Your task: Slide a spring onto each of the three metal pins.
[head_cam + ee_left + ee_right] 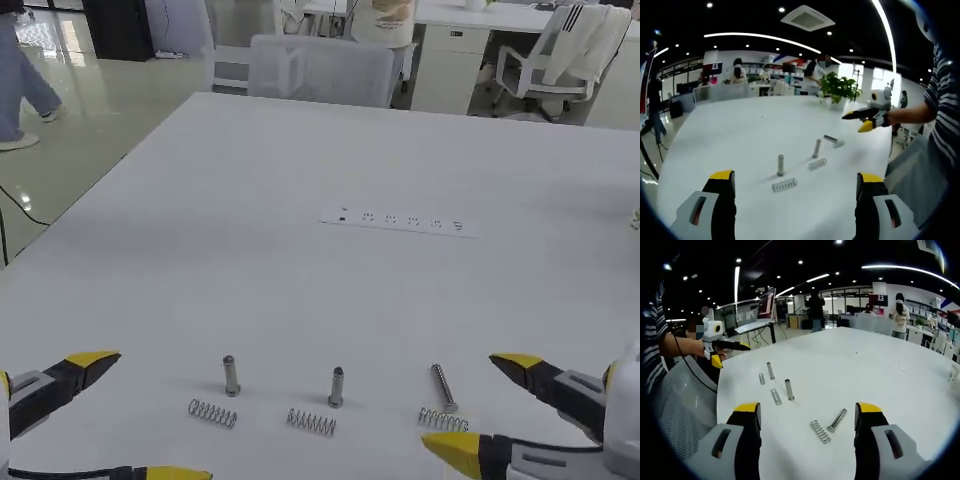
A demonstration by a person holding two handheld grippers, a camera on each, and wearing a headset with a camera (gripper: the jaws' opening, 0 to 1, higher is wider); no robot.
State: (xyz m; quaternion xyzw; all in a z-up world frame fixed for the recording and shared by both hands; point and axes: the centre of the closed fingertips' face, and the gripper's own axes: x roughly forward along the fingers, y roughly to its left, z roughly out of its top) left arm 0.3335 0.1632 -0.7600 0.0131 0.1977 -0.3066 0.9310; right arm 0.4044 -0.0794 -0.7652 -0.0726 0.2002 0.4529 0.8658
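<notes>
Springs, 3 of them, all lay flat on the white table (300, 160), none on a pin yet. The left spring (212, 412) lay just in front of the left pin (230, 375), which stood upright. The mid spring (311, 422) lay just in front of the mid pin (336, 387), also upright. The right pin (443, 388) lay on its side, w/ the right spring (442, 421) at its near end; touching or not, I couldn't tell. My left gripper (133, 416) hovered at the row's left end, jaws wide apart, nothing between them. My right gripper (475, 403) hovered at the right end, just beside the right pin & spring, jaws also wide apart. A pwr strip (398, 221) lay farther back on the table, well apart from the pins.
</notes>
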